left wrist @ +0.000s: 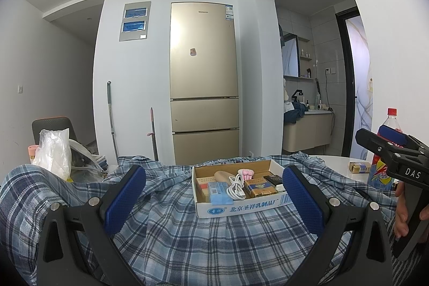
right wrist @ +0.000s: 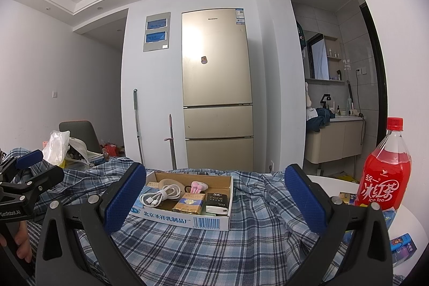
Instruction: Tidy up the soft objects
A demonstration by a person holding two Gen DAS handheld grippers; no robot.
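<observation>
Kitchen table under a rumpled plaid shirt (left wrist: 187, 240) — cardboard box (right wrist: 185, 216) sits on it; left gripper (left wrist: 214, 195) and right gripper (right wrist: 214, 197) both gape empty — early or late, unclear.

The cardboard box (right wrist: 185, 219) on the plaid cloth (right wrist: 214, 253) carries blue print "北京圣祥乳制品厂" and a barcode on its front wall. A black pack (right wrist: 217, 201) inside reads "Face". The red bottle (right wrist: 383, 176) says "统一 冰红茶 Ice Tea". The fridge (right wrist: 217, 87) top shows "Skyworth". The right gripper (left wrist: 396, 149) body reads "DAS"; the left gripper (right wrist: 21, 165) reads "GenRobot.AI".
</observation>
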